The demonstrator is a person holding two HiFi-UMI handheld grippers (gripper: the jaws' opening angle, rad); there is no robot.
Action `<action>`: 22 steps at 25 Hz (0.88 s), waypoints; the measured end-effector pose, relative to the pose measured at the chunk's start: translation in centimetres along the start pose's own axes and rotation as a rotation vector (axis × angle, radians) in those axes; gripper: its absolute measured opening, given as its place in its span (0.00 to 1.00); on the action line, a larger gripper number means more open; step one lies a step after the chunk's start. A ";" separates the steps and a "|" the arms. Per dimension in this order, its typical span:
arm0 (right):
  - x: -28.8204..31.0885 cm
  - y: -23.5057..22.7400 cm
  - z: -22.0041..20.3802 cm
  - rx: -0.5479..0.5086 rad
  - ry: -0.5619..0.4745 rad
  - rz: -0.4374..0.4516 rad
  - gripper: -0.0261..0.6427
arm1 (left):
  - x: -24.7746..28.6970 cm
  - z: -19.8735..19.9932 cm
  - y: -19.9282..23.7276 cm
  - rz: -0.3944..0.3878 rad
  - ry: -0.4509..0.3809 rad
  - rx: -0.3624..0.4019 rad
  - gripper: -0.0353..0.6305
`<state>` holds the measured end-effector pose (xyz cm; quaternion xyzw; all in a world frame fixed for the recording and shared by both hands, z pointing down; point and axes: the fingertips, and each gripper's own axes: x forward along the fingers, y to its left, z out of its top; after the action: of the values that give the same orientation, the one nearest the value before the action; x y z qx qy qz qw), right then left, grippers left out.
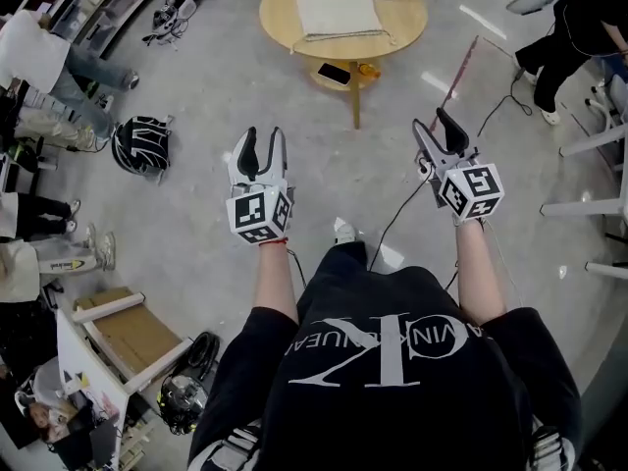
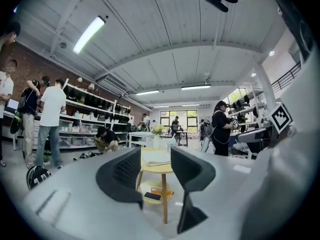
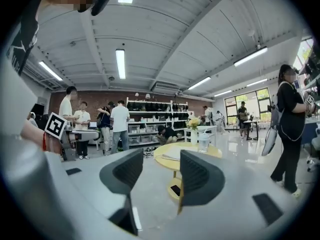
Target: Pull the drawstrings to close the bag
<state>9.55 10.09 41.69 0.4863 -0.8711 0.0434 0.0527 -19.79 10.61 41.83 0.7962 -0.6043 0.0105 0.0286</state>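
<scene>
Bag point(image 1: 339, 11): lay flat on the table point(image 1: 412, 20) at 12 o'clock, well apart from both tools.
Progress: judged as pull left to do; no cord was gripped, and the mouth looked flat, not gathered, though too small to tell for sure.
Left gripper point(image 1: 260, 155): jaws stood apart, nothing between them; hung in the air at 7 o'clock of the table.
Right gripper point(image 1: 437, 124): jaws spread wide, empty; hung at 5 o'clock of the table.
Cloth: pale cream, soft, rectangular; thin cord faintly seen along its 6 o'clock edge.
Table build: round light-wood top, single post, lower shelf with a dark phone point(image 1: 335, 74).
Jaw pads: dark, ribbed, curved.
Floor point(image 1: 196, 86): grey, glossy.
</scene>
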 end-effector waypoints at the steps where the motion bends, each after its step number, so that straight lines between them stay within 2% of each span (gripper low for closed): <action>1: 1.1 0.0 -0.1 0.003 0.006 -0.005 0.33 | 0.9 -0.1 0.7 -0.009 0.005 -0.001 0.31; 6: 5.5 -0.5 -0.5 0.017 0.027 -0.025 0.33 | 5.0 -0.9 3.4 -0.045 0.025 -0.006 0.31; 12: 8.6 -1.4 -1.1 0.022 0.056 -0.034 0.33 | 9.1 -2.2 4.7 -0.084 0.059 -0.022 0.31; 19: 11.7 -4.7 -1.8 0.034 0.078 -0.029 0.33 | 14.0 -3.7 3.3 -0.124 0.095 -0.027 0.31; 22: 13.8 -6.7 -2.4 0.033 0.089 -0.013 0.33 | 16.6 -4.1 3.2 -0.113 0.102 -0.023 0.31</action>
<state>8.21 -4.71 46.07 0.4904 -0.8639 0.0790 0.0836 -18.37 -6.01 46.89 0.8270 -0.5563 0.0426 0.0690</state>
